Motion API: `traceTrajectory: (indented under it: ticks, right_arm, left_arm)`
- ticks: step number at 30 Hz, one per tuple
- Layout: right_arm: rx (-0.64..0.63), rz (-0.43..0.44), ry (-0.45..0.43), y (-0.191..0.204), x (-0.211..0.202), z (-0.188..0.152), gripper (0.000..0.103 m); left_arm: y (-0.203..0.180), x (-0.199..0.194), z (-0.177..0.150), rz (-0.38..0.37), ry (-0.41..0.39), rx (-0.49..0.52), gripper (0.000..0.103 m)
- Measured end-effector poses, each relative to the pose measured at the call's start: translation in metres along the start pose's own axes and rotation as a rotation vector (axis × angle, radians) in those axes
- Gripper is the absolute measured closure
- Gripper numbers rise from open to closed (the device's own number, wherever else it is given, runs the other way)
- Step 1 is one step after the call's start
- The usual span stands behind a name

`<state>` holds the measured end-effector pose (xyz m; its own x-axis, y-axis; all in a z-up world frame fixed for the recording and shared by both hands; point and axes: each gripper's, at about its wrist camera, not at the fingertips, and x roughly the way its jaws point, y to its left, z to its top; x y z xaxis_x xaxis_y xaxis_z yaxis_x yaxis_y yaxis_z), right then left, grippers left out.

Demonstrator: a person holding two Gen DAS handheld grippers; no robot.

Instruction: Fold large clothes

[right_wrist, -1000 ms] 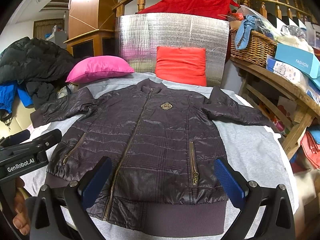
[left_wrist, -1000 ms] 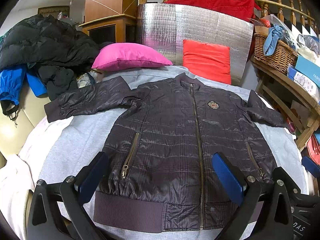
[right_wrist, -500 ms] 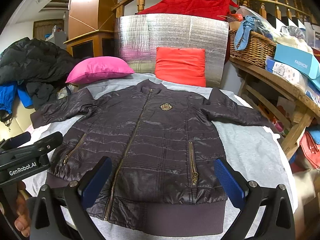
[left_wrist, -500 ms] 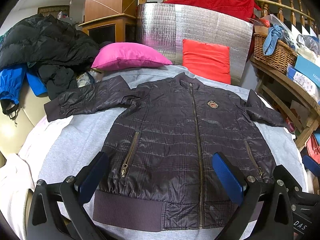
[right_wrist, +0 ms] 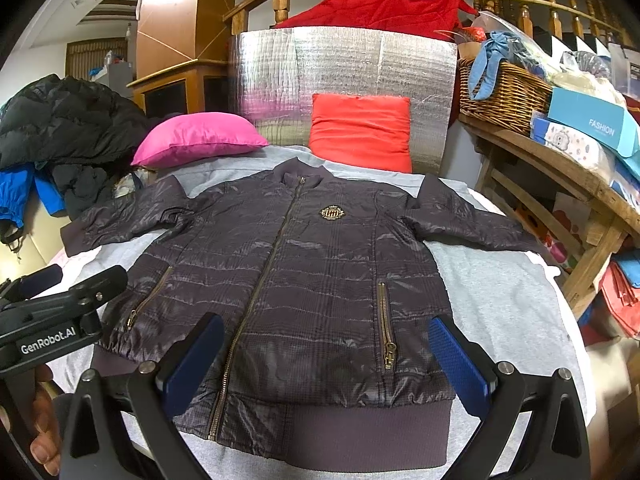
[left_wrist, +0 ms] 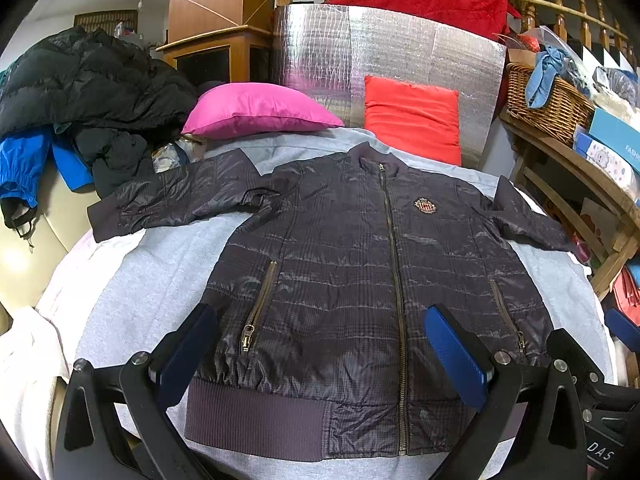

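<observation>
Right now the dark quilted jacket (left_wrist: 360,280) lies face up and zipped on the grey blanket (left_wrist: 140,288) that covers the bed, collar toward the far edge by the pink cushion (left_wrist: 256,110) and the red cushion (left_wrist: 412,120), ribbed hem along the near edge. Both sleeves are spread out sideways, the left sleeve (left_wrist: 172,200) reaching toward the far left corner and the right sleeve (right_wrist: 472,220) toward the right edge.

The left gripper (left_wrist: 320,352) hovers above the hem with its blue pads wide apart and nothing between them. The right gripper (right_wrist: 320,360) does the same just beside it, jaws spread wide and empty, over the hem nearer the right pocket zip (right_wrist: 386,332). A hand (right_wrist: 44,432) shows at the bottom left of the right wrist view, gripping the left tool's handle.

Folding has not started, I'd say. A good first move would be to bring each sleeve in across the chest, so each gripper should travel out to its own cuff and pinch the ribbed band, which looks less slippery than the shiny shell. Lift only enough to clear the body, lay the sleeve flat, and smooth the bunched fabric at the left armpit (left_wrist: 264,196) first, or that crease will get locked into the fold.
</observation>
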<state>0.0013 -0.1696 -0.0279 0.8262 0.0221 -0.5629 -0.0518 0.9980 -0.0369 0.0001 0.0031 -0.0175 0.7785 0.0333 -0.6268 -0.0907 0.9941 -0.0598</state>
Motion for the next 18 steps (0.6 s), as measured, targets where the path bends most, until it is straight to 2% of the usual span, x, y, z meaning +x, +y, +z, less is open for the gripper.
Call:
traceTrajectory:
  ticks: [18]
  right_arm:
    - [-0.004,0.0,0.006,0.0015,0.0021,-0.0018,0.0]
  left_arm:
    - [0.0026,0.0019,-0.0011,-0.004,0.008,-0.002,0.0]
